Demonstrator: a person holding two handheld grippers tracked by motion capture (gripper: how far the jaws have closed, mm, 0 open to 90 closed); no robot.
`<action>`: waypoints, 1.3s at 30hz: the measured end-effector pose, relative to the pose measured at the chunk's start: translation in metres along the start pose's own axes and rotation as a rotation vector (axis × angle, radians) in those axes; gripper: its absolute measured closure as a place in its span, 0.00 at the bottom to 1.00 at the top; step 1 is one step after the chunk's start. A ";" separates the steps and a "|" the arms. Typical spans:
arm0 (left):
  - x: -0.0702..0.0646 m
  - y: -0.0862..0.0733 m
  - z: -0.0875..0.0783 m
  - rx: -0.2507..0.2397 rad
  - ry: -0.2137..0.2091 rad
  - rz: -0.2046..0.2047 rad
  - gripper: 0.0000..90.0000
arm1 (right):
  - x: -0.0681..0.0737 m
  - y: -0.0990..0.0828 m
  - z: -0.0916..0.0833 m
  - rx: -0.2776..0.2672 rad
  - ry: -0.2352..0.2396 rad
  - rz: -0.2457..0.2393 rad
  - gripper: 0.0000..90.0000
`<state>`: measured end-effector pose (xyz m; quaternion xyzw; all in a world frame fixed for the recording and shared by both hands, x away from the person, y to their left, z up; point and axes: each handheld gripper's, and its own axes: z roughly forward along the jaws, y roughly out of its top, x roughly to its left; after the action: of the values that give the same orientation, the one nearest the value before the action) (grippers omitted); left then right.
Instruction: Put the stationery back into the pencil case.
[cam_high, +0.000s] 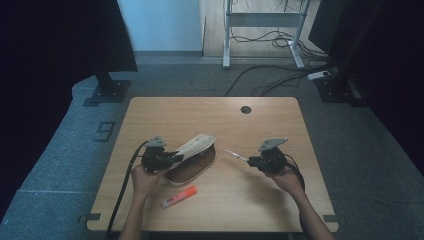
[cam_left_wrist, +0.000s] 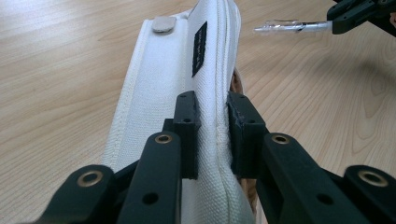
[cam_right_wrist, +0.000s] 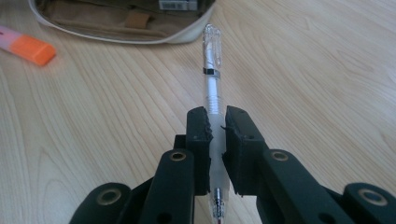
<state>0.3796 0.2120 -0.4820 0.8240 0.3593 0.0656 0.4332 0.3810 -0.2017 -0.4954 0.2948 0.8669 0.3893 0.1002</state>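
Pouch lies unzipped, brown lining bare; pen held outside.

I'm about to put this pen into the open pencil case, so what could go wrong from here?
1. The right claw pinches the smooth clear pen near its tip end, so it may swivel or slide.
2. The left claw holds only the white edge of the pencil case; a nudge from the pen could tug the fabric free and narrow the opening.
3. The orange highlighter lies close beside the case and could get knocked.
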 end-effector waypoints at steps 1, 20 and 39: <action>0.000 0.000 0.000 -0.001 0.000 0.000 0.84 | 0.002 0.004 0.003 -0.002 0.006 -0.007 0.87; 0.000 0.000 -0.001 -0.006 0.000 -0.004 0.84 | 0.026 0.036 0.035 -0.007 0.079 -0.058 0.87; 0.000 0.001 -0.003 -0.015 -0.002 -0.013 0.84 | 0.042 0.057 0.068 0.013 0.117 -0.096 0.87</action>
<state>0.3791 0.2137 -0.4798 0.8185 0.3635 0.0645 0.4401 0.3991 -0.1051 -0.4979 0.2304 0.8869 0.3950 0.0659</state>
